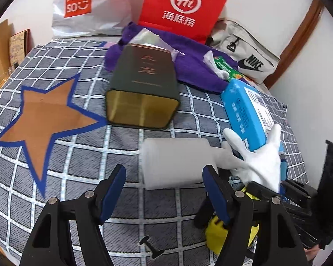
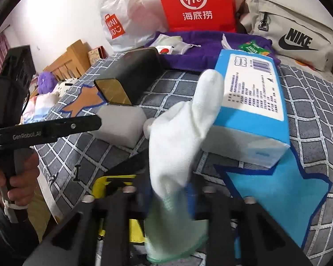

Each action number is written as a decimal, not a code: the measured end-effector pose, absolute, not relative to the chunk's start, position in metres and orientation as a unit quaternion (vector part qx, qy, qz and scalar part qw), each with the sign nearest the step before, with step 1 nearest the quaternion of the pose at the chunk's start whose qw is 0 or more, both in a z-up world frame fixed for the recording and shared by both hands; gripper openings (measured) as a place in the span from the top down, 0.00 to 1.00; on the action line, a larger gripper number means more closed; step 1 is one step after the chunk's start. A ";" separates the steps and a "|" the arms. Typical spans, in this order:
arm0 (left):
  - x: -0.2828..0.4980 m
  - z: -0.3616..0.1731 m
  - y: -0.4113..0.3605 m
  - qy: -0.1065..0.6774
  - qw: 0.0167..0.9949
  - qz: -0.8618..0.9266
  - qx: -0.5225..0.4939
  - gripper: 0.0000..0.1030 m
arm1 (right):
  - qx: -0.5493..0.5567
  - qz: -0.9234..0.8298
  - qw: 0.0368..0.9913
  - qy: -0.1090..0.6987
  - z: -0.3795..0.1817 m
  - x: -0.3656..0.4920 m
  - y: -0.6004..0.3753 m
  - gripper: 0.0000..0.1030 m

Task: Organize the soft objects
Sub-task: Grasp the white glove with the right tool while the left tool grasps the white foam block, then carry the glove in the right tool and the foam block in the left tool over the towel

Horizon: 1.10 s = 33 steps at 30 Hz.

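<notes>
Right tool (image 2: 171,201): clamped on glove (image 2: 179,137) at the cuff, fingers standing up and away over the bed (image 2: 310,93), long axis cuff to fingertips, beside tissue pack (image 2: 250,102). Left tool (image 1: 164,190): open, empty, just short of foam block (image 1: 177,161). Advice: keep the cuff pinched; lower the glove flat, likely onto the blue star (image 2: 277,195).

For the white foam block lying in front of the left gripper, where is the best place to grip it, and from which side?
Grip the white foam block across its short width, coming from above and the near side. Its long sides already line up with the open left gripper, and its near end is clear.
</notes>
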<state>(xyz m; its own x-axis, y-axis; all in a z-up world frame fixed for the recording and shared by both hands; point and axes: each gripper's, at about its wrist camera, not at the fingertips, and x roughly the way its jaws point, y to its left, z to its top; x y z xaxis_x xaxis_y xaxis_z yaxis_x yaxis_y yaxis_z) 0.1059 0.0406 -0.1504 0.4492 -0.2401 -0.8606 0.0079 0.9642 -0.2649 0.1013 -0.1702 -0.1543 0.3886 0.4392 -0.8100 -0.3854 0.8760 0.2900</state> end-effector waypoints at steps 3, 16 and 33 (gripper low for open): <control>0.109 -0.154 0.029 0.522 0.844 -0.080 -0.097 0.26 | 0.028 0.241 0.846 0.474 -0.135 0.089 -0.184 0.86; 0.121 -0.176 -0.007 0.550 0.833 -0.040 -0.036 0.18 | 0.008 0.196 0.846 0.495 -0.146 0.069 -0.222 0.86; 0.112 -0.152 0.014 0.523 0.849 -0.036 -0.070 0.22 | 0.000 0.193 0.852 0.486 -0.140 0.062 -0.208 0.86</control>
<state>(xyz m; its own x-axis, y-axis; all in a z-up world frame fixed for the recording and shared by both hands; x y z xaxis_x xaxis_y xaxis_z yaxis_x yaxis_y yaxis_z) 0.1115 0.0141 -0.1523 0.4505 -0.1344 -0.8826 -0.0117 0.9876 -0.1564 0.0617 -0.2077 -0.1405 0.4526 0.3290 -0.8288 -0.3300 0.9253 0.1872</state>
